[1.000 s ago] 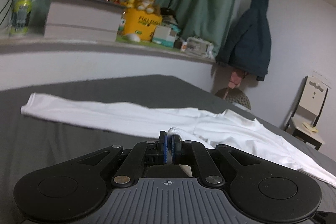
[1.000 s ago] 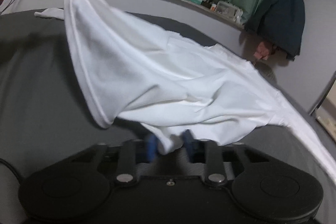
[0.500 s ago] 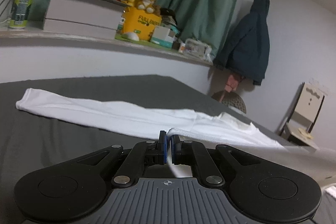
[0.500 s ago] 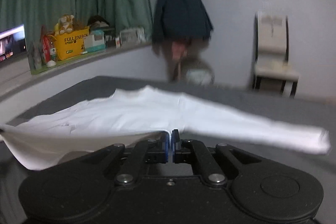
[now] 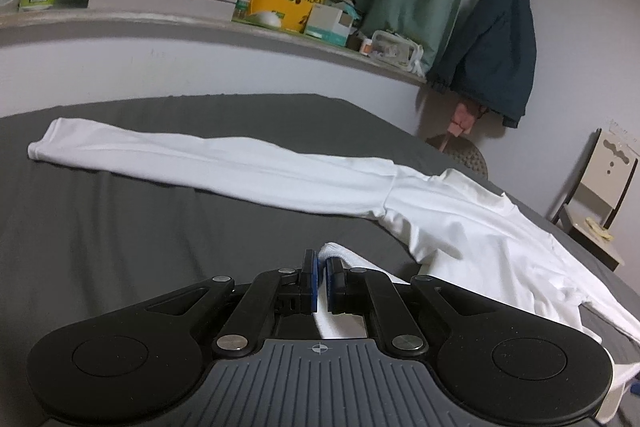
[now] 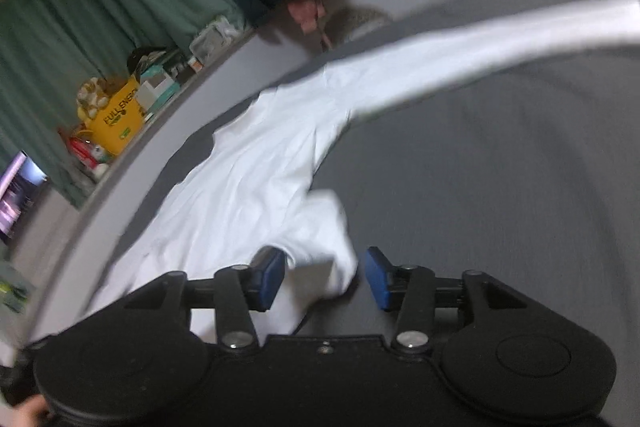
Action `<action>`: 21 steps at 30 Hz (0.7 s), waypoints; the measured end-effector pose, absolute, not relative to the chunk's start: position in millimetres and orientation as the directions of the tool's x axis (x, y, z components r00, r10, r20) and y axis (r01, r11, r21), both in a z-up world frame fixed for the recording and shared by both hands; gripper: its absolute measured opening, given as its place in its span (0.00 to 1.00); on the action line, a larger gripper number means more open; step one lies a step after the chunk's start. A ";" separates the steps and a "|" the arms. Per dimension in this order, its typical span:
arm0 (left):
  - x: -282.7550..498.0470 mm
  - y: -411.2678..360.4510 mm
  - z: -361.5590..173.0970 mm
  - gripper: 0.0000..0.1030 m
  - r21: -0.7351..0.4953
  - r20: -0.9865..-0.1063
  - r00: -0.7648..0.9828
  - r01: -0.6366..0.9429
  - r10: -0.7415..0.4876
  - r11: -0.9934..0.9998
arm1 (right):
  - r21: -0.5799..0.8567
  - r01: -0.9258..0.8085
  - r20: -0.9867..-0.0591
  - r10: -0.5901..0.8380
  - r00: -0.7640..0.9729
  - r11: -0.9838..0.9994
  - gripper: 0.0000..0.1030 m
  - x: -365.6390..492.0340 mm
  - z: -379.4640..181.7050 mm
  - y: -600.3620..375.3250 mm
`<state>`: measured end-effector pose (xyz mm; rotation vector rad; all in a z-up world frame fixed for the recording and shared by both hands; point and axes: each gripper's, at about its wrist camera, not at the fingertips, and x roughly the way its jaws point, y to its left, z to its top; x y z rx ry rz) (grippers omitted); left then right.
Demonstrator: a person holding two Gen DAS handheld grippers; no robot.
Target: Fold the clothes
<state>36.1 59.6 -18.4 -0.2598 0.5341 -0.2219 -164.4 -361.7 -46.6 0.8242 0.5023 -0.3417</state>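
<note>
- One white long-sleeved shirt (image 5: 460, 223): spread on the dark grey bed (image 5: 140, 227), both sleeves laid outward.
- Left gripper (image 5: 320, 281): clamped on the shirt's hem.
- Right gripper (image 6: 322, 277): fingers parted, cloth lying loose between them.

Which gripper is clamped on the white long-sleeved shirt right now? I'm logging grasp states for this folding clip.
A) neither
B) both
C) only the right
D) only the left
D: the left gripper has its blue pads pressed together on a hem of the white long-sleeved shirt, while the right gripper has its pads spread wide apart with the cloth lying loose between them.
</note>
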 end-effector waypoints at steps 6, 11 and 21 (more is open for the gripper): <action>37.6 57.6 -21.7 0.05 -0.320 -0.471 0.832 0.147 -0.292 0.936 | 0.583 0.470 -0.607 -0.030 0.794 0.663 0.43 -143.4 -54.3 -337.5; 40.9 63.6 -24.5 0.05 -0.351 -0.470 0.831 0.134 -0.299 0.926 | 0.387 0.435 -0.639 -0.104 0.762 0.813 0.51 -127.2 -37.6 -301.2; 46.2 67.7 -30.1 0.05 -0.379 -0.474 0.827 0.119 -0.303 0.918 | -0.040 0.565 -0.609 -0.469 0.640 0.824 0.65 -88.4 -8.5 -283.2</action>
